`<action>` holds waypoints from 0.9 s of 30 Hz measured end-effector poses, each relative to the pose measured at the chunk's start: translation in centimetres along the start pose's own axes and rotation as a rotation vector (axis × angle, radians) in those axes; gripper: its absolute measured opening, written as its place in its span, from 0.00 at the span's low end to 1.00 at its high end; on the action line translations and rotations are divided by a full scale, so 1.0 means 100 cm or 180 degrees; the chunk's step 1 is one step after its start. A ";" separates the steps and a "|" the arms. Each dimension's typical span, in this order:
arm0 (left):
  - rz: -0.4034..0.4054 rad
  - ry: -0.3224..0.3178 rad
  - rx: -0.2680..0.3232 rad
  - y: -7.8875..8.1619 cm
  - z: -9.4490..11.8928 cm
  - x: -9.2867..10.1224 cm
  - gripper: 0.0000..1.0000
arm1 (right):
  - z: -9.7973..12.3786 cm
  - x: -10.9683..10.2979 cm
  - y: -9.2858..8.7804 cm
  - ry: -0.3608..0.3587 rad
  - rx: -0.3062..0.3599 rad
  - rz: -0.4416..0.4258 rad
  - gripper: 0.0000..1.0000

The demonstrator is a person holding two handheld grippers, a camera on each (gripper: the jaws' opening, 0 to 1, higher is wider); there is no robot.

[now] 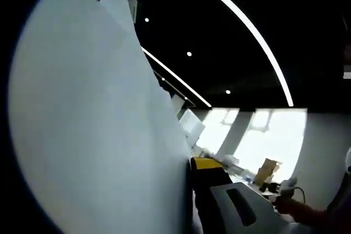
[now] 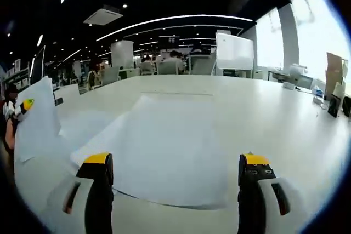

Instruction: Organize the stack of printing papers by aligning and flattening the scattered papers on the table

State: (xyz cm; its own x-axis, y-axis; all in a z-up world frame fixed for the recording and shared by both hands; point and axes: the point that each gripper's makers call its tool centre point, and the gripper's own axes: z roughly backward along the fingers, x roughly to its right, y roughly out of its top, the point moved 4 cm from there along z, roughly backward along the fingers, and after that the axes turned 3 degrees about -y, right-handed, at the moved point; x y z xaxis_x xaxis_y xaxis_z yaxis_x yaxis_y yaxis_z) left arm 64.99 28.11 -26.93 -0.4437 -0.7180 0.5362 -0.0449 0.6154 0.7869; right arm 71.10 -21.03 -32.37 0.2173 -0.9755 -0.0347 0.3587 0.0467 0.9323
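A large white sheet of paper (image 1: 93, 124) stands upright across the left half of the left gripper view. My left gripper (image 1: 193, 164) is shut on its edge; one yellow-tipped finger (image 1: 207, 164) presses its right side and the other is hidden behind the sheet. In the right gripper view that same left gripper (image 2: 24, 104) holds the raised sheet (image 2: 37, 116) at the far left. Loose white sheets (image 2: 164, 146) lie overlapping and flat on the white table (image 2: 274, 113). My right gripper (image 2: 174, 164) hovers open over their near edge, holding nothing.
A person's reddish sleeve (image 1: 310, 212) shows at the lower right of the left gripper view. Cardboard boxes (image 2: 333, 64) and small items stand at the table's right edge. A whiteboard (image 2: 235, 51) and chairs (image 2: 167, 67) are beyond the far edge.
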 end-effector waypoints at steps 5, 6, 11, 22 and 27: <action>0.0000 -0.0010 -0.0021 -0.001 -0.001 0.001 0.09 | -0.002 0.003 -0.005 -0.0039 -0.0073 0.0057 0.90; -0.0002 -0.0009 -0.0022 -0.001 -0.001 0.001 0.09 | -0.003 0.004 -0.006 -0.0050 -0.0072 0.0066 0.90; -0.0006 -0.0004 -0.0021 -0.001 0.000 0.000 0.09 | -0.004 0.006 -0.014 -0.0082 -0.0211 0.0195 0.90; -0.0029 -0.0011 -0.0040 -0.002 0.000 0.000 0.09 | -0.005 0.003 -0.017 0.0001 -0.0245 0.0190 0.90; -0.0052 -0.0007 -0.0057 -0.002 -0.001 0.001 0.09 | -0.005 0.002 -0.017 0.0014 -0.0242 0.0200 0.88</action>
State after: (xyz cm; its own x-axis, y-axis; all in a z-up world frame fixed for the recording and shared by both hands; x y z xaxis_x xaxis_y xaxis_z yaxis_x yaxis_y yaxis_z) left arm 65.03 27.88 -27.06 -0.4450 -0.7273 0.5225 -0.0362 0.5976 0.8010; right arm 70.98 -21.19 -34.17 0.2455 -0.9692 0.0210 0.4121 0.1240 0.9027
